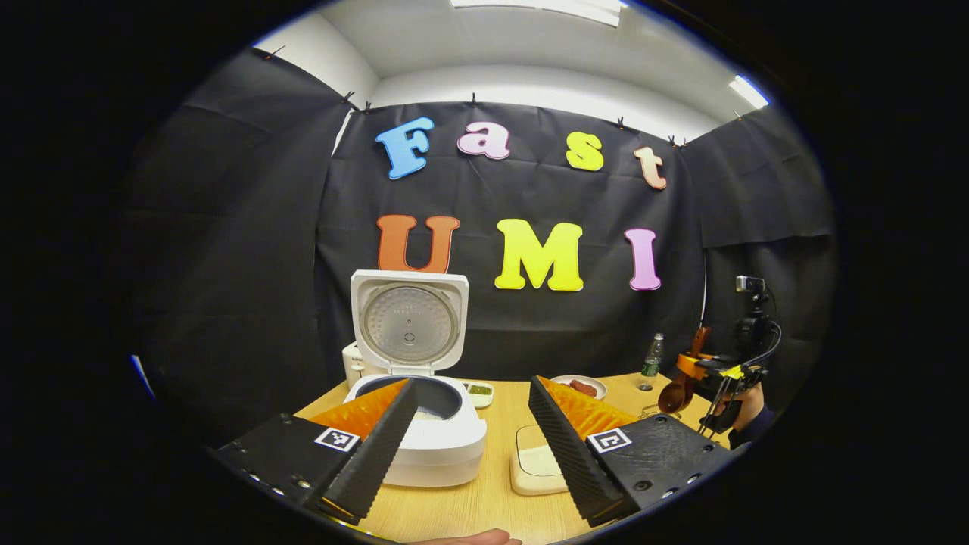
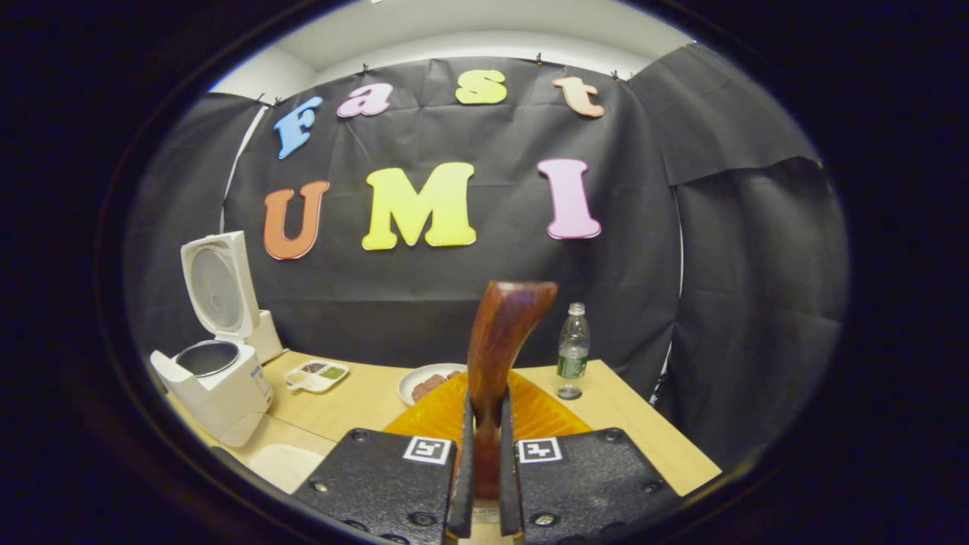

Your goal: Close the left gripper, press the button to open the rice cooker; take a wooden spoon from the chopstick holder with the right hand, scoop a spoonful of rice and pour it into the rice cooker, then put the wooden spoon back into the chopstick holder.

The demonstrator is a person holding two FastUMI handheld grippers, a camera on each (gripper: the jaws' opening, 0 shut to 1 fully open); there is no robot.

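Right claw (image 2: 482, 484) clamped on wooden spoon (image 2: 500, 341), left claw (image 1: 473, 435) wide; rice cooker (image 1: 424, 424) open; best kept level toward rice.

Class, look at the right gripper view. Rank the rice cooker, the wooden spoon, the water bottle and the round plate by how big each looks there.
1. rice cooker, lid up
2. wooden spoon, though it is nearest the camera, clamped in the right gripper, so it looks inflated
3. and 4. water bottle and round plate look alike, unranked
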